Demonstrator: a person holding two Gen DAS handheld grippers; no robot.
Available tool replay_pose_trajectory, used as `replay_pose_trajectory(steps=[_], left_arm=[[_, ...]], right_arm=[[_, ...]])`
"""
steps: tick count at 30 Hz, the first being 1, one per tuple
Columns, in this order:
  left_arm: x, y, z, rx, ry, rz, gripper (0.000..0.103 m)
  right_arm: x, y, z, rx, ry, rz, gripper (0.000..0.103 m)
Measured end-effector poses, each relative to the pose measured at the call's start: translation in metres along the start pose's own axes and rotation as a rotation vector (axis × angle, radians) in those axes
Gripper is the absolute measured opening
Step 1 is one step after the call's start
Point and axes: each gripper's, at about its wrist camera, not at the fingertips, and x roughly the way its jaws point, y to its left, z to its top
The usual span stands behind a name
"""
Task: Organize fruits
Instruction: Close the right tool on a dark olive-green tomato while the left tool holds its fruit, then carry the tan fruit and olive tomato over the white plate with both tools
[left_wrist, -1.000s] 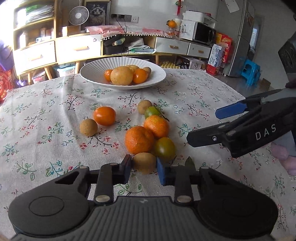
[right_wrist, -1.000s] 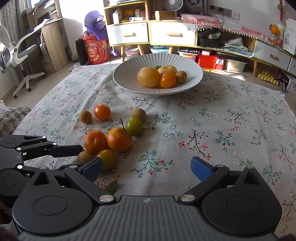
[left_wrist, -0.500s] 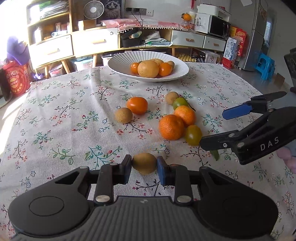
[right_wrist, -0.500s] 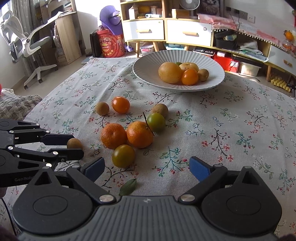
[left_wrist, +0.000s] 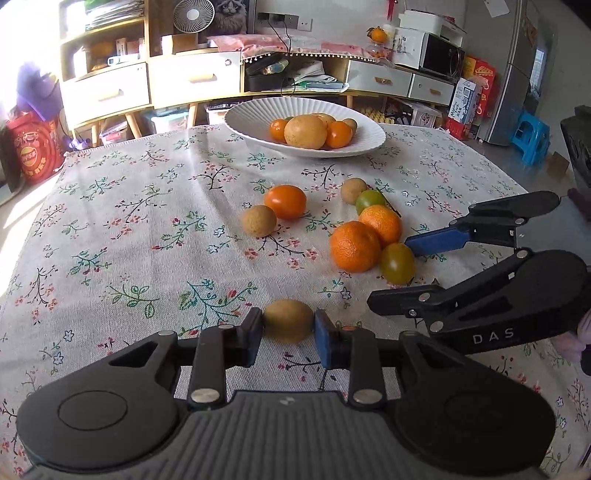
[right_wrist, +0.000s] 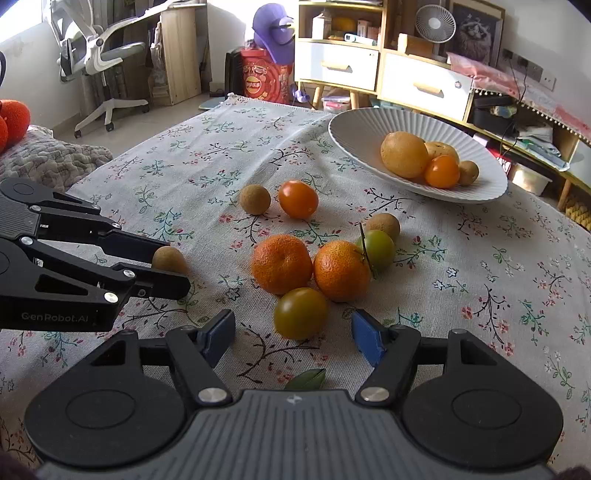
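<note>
Right wrist view: the right gripper has just been closing, jaws spread either side of the greenish tomato on the tablecloth — smooth, soft-skinned, light, so take it gently across its middle. Meanwhile the left gripper pinches a small brown fruit — firm and light.

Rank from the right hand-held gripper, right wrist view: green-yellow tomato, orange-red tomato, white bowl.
1. Green-yellow tomato: just ahead of the right hand-held gripper, between its open fingers.
2. Orange-red tomato: mid-table, beside a small brown fruit.
3. White bowl: far right.
</note>
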Motion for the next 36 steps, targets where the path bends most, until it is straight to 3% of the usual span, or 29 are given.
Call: replay_pose_trajectory(steps=[16,28,36], left_arm=[[-0.001,0.003,0.002,-0.029,0.009,-0.004,0.026],[-0.001,0.003,0.004,-0.054,0.020,-0.010,0.026],[-0.003,0.005,0.007,-0.093,0.031,-0.029,0.026]], right_arm=[[0.003,0.000,0.003,-0.004,-0.015,-0.023,0.029],[0.001,0.003,0.007,-0.022,-0.002,-0.026,0.027],[-0.005,-0.002,0.013,0.035,0.011,-0.006,0.027]])
